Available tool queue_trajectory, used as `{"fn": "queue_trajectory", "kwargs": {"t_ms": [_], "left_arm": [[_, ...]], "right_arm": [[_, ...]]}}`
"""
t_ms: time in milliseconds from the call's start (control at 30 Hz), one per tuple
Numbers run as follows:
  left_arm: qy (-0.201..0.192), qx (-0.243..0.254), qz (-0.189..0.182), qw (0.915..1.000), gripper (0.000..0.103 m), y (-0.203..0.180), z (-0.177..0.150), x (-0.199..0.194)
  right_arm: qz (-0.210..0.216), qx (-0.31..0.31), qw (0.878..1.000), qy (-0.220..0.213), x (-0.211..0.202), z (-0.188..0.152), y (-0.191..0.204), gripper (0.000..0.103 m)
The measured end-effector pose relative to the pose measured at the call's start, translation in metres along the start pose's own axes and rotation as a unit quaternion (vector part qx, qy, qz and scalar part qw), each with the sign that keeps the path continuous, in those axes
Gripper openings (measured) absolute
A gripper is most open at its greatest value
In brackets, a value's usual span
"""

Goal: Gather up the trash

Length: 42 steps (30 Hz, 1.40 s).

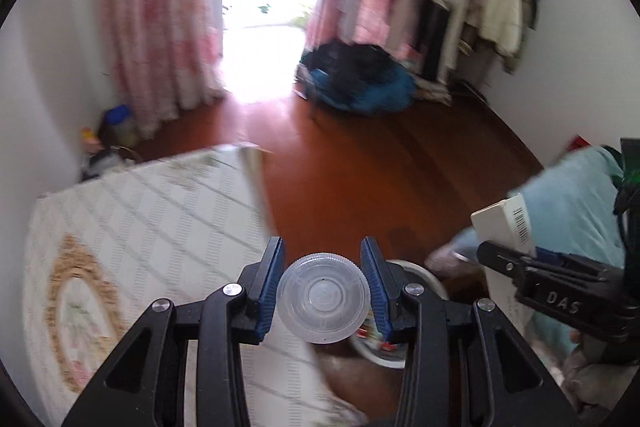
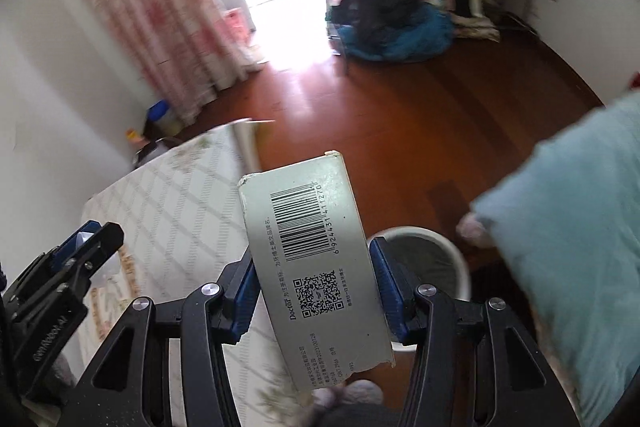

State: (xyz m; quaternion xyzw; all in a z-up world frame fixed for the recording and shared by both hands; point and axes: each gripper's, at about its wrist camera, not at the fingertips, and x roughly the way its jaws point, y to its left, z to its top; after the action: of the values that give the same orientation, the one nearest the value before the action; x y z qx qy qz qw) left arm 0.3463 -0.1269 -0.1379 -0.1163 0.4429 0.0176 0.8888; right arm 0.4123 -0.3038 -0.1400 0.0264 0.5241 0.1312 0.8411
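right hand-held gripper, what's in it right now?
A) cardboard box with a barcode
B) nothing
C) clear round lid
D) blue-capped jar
A: the right hand-held gripper has its blue pads pressed on both sides of the cardboard box, whose barcode and QR code face the right wrist camera.

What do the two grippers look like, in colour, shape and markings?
Both the left gripper and the right gripper have black angular linkage arms with silver round rivets and blue ribbed jaws. White letters "DAS" mark the right gripper's side.
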Motion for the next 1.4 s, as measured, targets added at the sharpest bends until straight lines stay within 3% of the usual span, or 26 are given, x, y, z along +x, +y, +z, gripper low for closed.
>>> {"fn": "queue_trajectory", "kwargs": {"t_ms": [167, 233, 467, 633, 667, 700, 767, 800, 833, 933, 1000, 1133, 1400], "left_arm": [[0.094, -0.014, -0.072, 0.9929, 0.036, -0.035, -0.007, 0.076], [0.120, -0.015, -0.082, 0.9893, 0.036, -0.046, -0.010, 0.100], [0.200, -0.017, -0.092, 0.9752, 0.036, -0.073, -0.021, 0.180], [0.236, -0.018, -0.090, 0.9674, 0.037, -0.081, -0.030, 0.209], [0.237, -0.017, -0.085, 0.9676, 0.048, -0.081, -0.032, 0.209], [0.236, -0.015, -0.081, 0.9683, 0.069, -0.080, -0.032, 0.210], [0.222, -0.019, -0.078, 0.9717, 0.095, -0.075, -0.029, 0.204], [0.219, -0.019, -0.075, 0.9728, 0.096, -0.071, -0.029, 0.203], [0.215, -0.018, -0.067, 0.9741, 0.096, -0.069, -0.027, 0.199], [0.193, -0.002, -0.035, 0.9806, 0.096, -0.064, -0.025, 0.183], [0.171, 0.013, -0.008, 0.9851, 0.096, -0.062, -0.025, 0.167], [0.127, 0.040, 0.039, 0.9903, 0.096, -0.057, -0.030, 0.121], [0.085, 0.053, 0.062, 0.9930, 0.096, -0.044, -0.044, 0.048]], "right_arm": [[-0.028, 0.057, 0.997, 0.038, 0.033, -0.016, -0.078, 0.054], [-0.028, 0.076, 0.995, 0.053, 0.050, -0.023, -0.103, 0.054], [-0.028, 0.110, 0.989, 0.097, 0.114, -0.042, -0.150, 0.054], [-0.029, 0.121, 0.986, 0.112, 0.149, -0.048, -0.160, 0.055], [-0.030, 0.121, 0.986, 0.113, 0.154, -0.048, -0.161, 0.055], [-0.034, 0.122, 0.985, 0.115, 0.158, -0.047, -0.161, 0.056], [-0.037, 0.122, 0.985, 0.115, 0.160, -0.047, -0.164, 0.065], [-0.040, 0.122, 0.985, 0.112, 0.160, -0.047, -0.162, 0.081], [-0.039, 0.121, 0.986, 0.109, 0.158, -0.047, -0.162, 0.091], [-0.042, 0.115, 0.987, 0.100, 0.147, -0.046, -0.161, 0.093], [-0.050, 0.109, 0.988, 0.093, 0.136, -0.045, -0.156, 0.101], [-0.059, 0.095, 0.990, 0.081, 0.107, -0.054, -0.143, 0.101], [-0.057, 0.073, 0.994, 0.055, 0.034, -0.080, -0.113, 0.102]]}}
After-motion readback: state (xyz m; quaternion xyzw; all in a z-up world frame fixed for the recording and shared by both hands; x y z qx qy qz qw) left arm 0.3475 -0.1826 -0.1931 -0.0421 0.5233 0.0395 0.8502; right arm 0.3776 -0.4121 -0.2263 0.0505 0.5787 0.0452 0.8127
